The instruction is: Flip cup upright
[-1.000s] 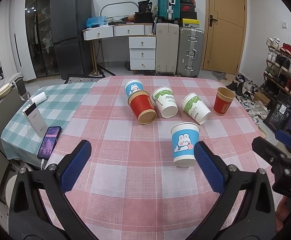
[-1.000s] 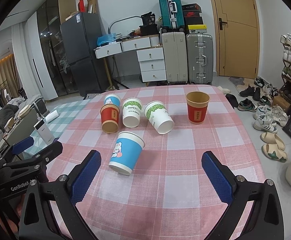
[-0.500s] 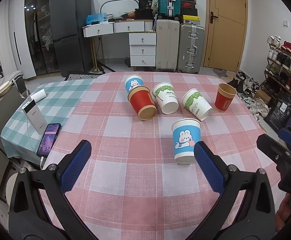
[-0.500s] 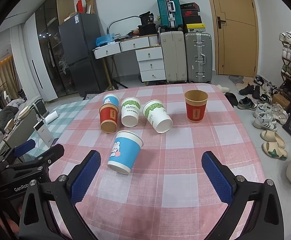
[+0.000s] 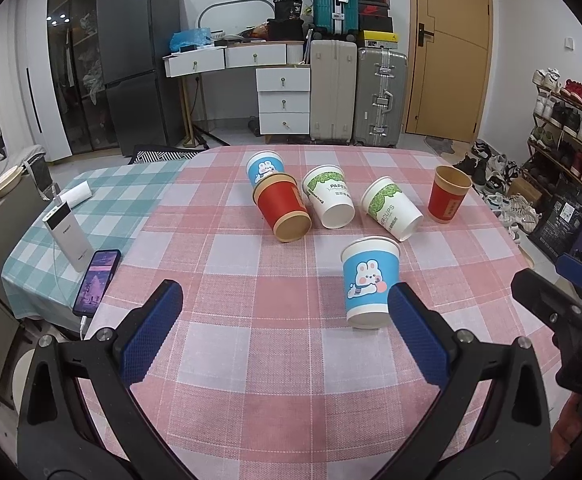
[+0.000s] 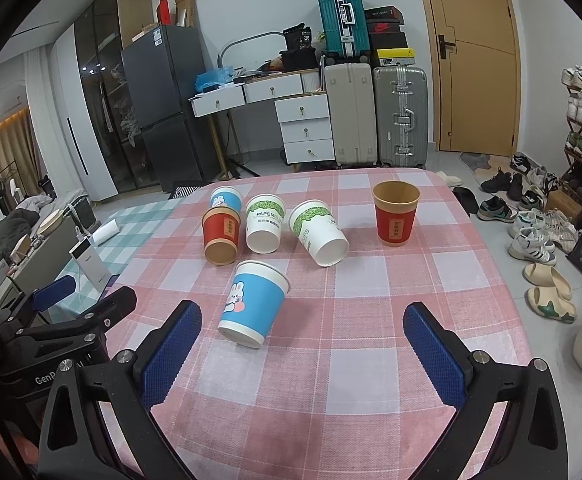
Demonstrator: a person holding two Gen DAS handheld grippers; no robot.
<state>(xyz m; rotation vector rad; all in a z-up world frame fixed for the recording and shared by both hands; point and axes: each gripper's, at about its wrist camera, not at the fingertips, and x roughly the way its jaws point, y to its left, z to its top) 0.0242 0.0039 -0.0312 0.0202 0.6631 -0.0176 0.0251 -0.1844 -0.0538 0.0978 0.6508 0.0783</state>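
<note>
1. The left tool (image 5: 283, 334) hovered low over the near part of the surface (image 5: 275, 392), its blue pads spread wide with nothing between them.
2. The right tool (image 6: 303, 350) was likewise gaping wide and empty; from its camera the left tool's black frame showed at the lower left.
3. A blue bunny cup (image 5: 371, 282) stood upright nearest the tools, mouth up, just beside the left tool's right pad in that view but not gripped.
4. Behind it a red cup (image 5: 285, 212) lay on its side, its open mouth toward the tools, touching a second blue bunny cup (image 5: 265, 166) behind it.
5. Two white cups with green leaf bands (image 5: 329, 196) (image 5: 391, 208) lay tipped over beside the red one, mouths facing the near side.
6. Another red cup (image 6: 395, 214) stood upright well apart at the far right.
7. A power bank (image 5: 67, 242) and a phone (image 5: 97, 280) lay on the green-checked cloth at the left.
</note>
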